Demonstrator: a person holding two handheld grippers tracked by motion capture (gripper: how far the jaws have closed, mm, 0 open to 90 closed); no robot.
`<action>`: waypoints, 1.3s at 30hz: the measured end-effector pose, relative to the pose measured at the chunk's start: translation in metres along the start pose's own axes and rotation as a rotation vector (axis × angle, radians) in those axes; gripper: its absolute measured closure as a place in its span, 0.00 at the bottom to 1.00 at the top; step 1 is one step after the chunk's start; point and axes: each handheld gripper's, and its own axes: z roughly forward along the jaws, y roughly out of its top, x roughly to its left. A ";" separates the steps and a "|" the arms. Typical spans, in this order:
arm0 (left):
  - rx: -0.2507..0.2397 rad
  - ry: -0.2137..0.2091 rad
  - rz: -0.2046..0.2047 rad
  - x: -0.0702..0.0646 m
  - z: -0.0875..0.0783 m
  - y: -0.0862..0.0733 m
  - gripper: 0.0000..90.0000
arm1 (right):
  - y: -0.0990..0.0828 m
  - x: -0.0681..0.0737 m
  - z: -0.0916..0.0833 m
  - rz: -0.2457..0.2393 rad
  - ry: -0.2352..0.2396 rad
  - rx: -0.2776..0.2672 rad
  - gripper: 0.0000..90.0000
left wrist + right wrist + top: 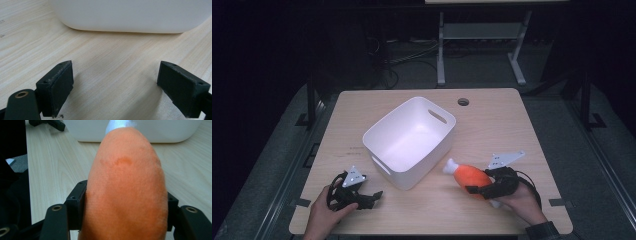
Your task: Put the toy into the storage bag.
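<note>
An orange plush drumstick (471,175) with a white bone end is held just above the table, to the right of the white bin (410,141). My right gripper (479,190) is shut on its thick orange end; in the right gripper view the drumstick (127,187) bulges between both jaws, its white tip pointing at the bin (165,132). My left gripper (373,196) rests on the table near the bin's front left corner, open with nothing between its jaws. The left gripper view shows bare wood between its fingertips (60,85) and the bin's wall (130,15) ahead.
The bin is empty and sits at the middle of the wooden table (492,125), turned at an angle. A round cable hole (463,102) lies near the table's far edge. A metal frame (482,45) stands on the dark floor beyond.
</note>
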 end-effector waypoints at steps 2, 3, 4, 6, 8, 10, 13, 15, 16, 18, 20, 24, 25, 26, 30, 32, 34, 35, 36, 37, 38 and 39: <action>0.000 0.000 0.000 0.000 0.000 0.000 0.14 | 0.001 -0.001 -0.004 -0.001 0.001 -0.018 0.43; 0.000 0.000 0.000 0.000 0.000 0.000 0.14 | 0.001 -0.001 -0.005 -0.002 0.002 -0.023 0.43; 0.000 0.000 0.000 0.000 0.000 0.000 0.14 | 0.002 -0.001 -0.006 -0.003 0.001 -0.024 0.43; 0.000 0.000 0.000 0.000 0.000 0.000 0.14 | 0.002 -0.002 -0.007 -0.005 0.000 -0.026 0.43; 0.000 0.000 0.000 0.000 0.000 0.000 0.14 | 0.004 -0.002 -0.009 -0.011 0.002 -0.035 0.43; 0.000 0.000 -0.001 0.000 0.000 0.000 0.14 | 0.005 -0.001 -0.011 -0.012 0.007 -0.045 0.43; 0.000 0.000 -0.001 0.000 0.000 0.000 0.14 | 0.007 -0.002 -0.013 -0.015 0.011 -0.063 0.43; 0.000 0.000 0.000 0.000 0.000 0.000 0.14 | 0.009 -0.002 -0.016 -0.012 0.012 -0.072 0.43; 0.000 0.000 0.000 0.000 0.000 0.000 0.14 | 0.009 -0.002 -0.016 -0.012 0.012 -0.072 0.43; 0.000 0.000 0.000 0.000 0.000 0.000 0.14 | 0.012 -0.002 -0.019 -0.019 0.013 -0.083 0.43; 0.000 0.000 0.000 0.000 0.000 0.000 0.14 | 0.014 -0.002 -0.021 -0.021 0.015 -0.095 0.43; 0.000 0.000 0.000 0.000 0.000 0.000 0.14 | 0.020 -0.002 -0.029 -0.023 0.019 -0.129 0.43; 0.000 0.000 0.000 0.000 0.000 0.000 0.14 | 0.022 -0.001 -0.031 -0.028 0.018 -0.133 0.43; -0.001 0.000 -0.001 0.000 0.000 0.000 0.14 | 0.023 -0.001 -0.032 -0.033 0.015 -0.136 0.43; 0.001 0.000 0.000 0.000 0.000 0.000 0.14 | 0.028 -0.001 -0.035 -0.042 0.012 -0.145 0.43; 0.001 0.000 -0.001 0.000 0.000 0.000 0.14 | 0.032 -0.001 -0.037 -0.049 0.013 -0.153 0.43; 0.000 -0.001 -0.008 -0.001 0.000 0.000 0.14 | 0.035 0.000 -0.038 -0.056 0.009 -0.160 0.43; -0.002 0.000 -0.007 0.000 0.000 0.000 0.14 | 0.038 0.000 -0.039 -0.062 0.008 -0.166 0.43; -0.002 0.000 -0.008 0.000 0.000 0.000 0.14 | 0.040 0.000 -0.040 -0.064 0.008 -0.169 0.43; -0.002 0.000 -0.008 -0.001 0.000 0.000 0.14 | 0.041 0.000 -0.041 -0.066 0.009 -0.174 0.43; -0.001 0.000 -0.009 -0.001 0.000 0.000 0.14 | 0.043 0.000 -0.041 -0.070 0.009 -0.179 0.43; -0.001 0.000 -0.008 0.000 0.000 0.000 0.14 | 0.045 0.001 -0.042 -0.073 0.008 -0.179 0.43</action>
